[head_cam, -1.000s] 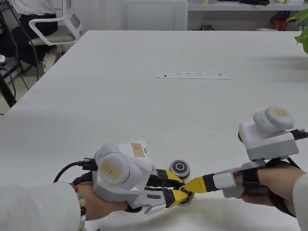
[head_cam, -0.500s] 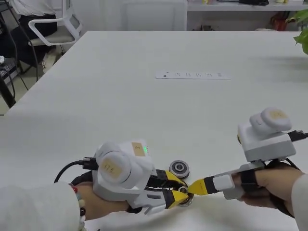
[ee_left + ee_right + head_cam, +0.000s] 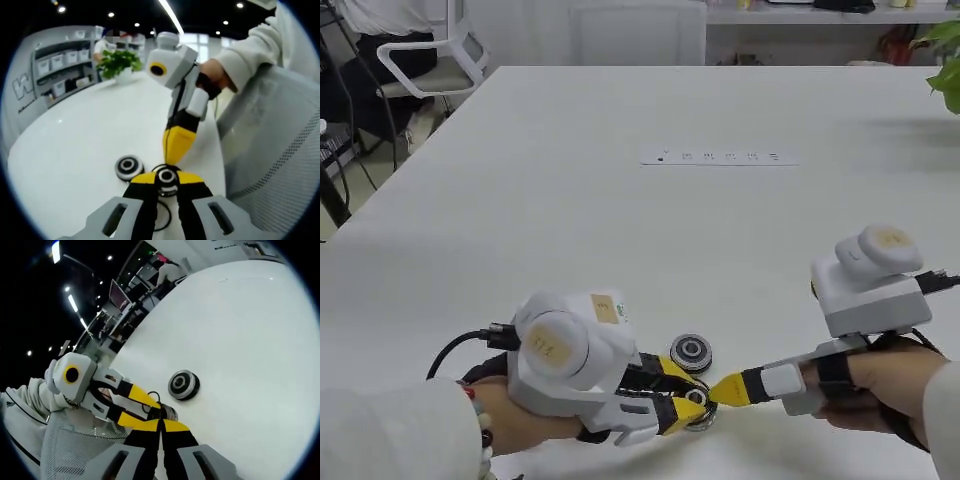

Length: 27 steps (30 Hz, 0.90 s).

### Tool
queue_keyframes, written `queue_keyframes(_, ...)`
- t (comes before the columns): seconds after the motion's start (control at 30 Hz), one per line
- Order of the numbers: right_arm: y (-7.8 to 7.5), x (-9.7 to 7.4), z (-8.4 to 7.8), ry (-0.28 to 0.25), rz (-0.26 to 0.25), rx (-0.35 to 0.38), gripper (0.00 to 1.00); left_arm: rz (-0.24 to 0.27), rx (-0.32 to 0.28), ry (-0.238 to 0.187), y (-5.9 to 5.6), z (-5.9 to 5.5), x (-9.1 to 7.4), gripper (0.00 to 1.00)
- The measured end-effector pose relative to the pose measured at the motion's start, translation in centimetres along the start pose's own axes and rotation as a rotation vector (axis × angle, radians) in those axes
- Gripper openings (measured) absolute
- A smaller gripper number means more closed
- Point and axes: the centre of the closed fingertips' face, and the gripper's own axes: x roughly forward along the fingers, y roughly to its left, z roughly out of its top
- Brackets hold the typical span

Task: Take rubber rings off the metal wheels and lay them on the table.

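The desk (image 3: 620, 230) had a plain white top. A flat white power strip (image 3: 717, 157) lay on it toward the far side, with its long edge running left to right. Near the front edge, a metal wheel (image 3: 691, 351) with a dark rim lay flat, well apart from the power strip. Close beside the wheel, a thin black rubber ring (image 3: 167, 223) lay on the desk, partly hidden.

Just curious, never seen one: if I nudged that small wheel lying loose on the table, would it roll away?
Probably not: the metal wheel lies flat on its face on the table, so it would likely slide. It looks solid metal, so likely heavy for its size, and stiff.
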Motion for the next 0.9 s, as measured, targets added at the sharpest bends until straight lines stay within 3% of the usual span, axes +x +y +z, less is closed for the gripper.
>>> queue_keyframes(0.33,0.1,-0.2,0.4,-0.012,0.008,0.002,0.0,-0.021,-0.015,0.014,0.0,0.1,-0.6,0.18)
queue_keyframes(0.6,0.0,-0.4,0.8,-0.023,0.015,0.005,0.0,-0.019,0.06,-0.066,-0.2,3.0,-1.8,0.31)
queue_keyframes(0.8,0.0,-0.4,0.8,-0.023,0.018,0.002,0.0,-0.026,0.101,-0.076,-0.5,4.3,-2.5,0.38)
queue_keyframes(0.9,0.1,-0.4,0.9,-0.028,0.023,0.001,0.0,-0.013,0.128,-0.086,-0.3,5.8,-3.5,0.45)
